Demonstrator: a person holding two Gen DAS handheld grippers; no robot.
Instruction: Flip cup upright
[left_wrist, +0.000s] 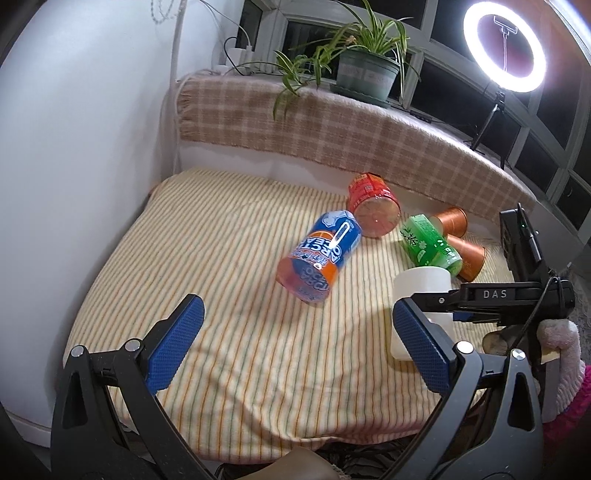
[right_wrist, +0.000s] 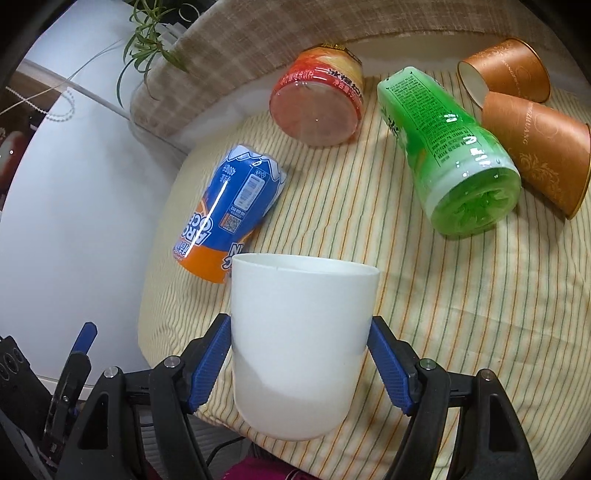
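Right gripper (right_wrist: 299, 363) clamps white cup (right_wrist: 301, 343) by both sides, rim up, near front edge of striped cloth (right_wrist: 388, 258). Flip looks done; cup seems on or just above cloth, so settle and release left. Left gripper (left_wrist: 295, 341) wide open, holding nothing. Bottles (right_wrist: 450, 155) lie beyond; open cloth left of cup.
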